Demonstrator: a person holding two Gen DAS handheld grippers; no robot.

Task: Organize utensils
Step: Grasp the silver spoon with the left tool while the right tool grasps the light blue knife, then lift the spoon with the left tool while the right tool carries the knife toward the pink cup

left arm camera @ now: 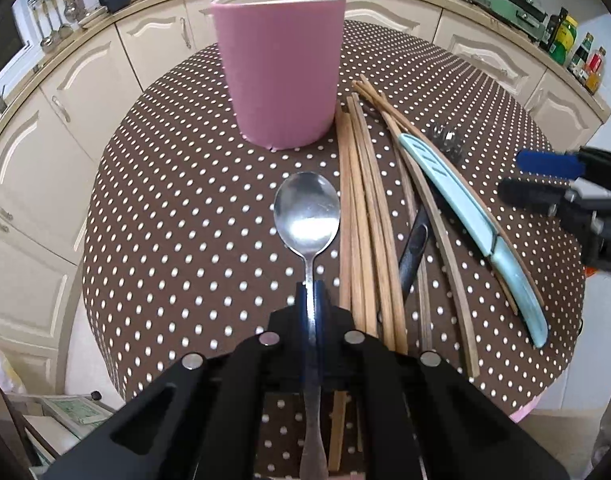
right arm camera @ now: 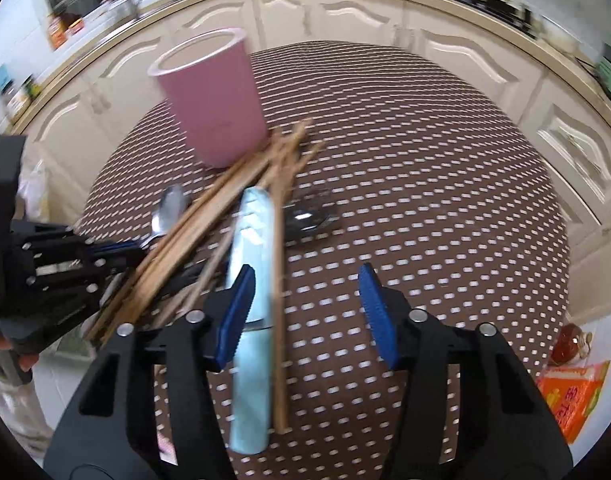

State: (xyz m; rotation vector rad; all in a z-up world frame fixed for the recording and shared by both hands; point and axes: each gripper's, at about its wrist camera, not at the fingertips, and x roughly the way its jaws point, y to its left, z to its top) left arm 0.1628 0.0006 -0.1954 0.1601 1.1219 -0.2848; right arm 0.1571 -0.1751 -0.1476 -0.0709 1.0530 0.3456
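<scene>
Steel spoon (left arm camera: 307,210) clamped by handle in my left gripper (left arm camera: 312,300) | pink cup (left arm camera: 279,68) at twelve o'clock | right gripper (right arm camera: 305,312) parted, empty, over blue knife (right arm camera: 251,280) | next: lift spoon into cup.

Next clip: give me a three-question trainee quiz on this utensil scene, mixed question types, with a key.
1. True or false: the left gripper is shut on the spoon.
2. Which lies beside the wooden chopsticks? A) a light blue knife B) a red ladle C) a whisk
3. Fill in: the pink cup stands ____ on the dotted tablecloth.

Key: 1 true. 2 A, the light blue knife. 3 upright. The right gripper is open, with the knife and one chopstick between its pads.
</scene>
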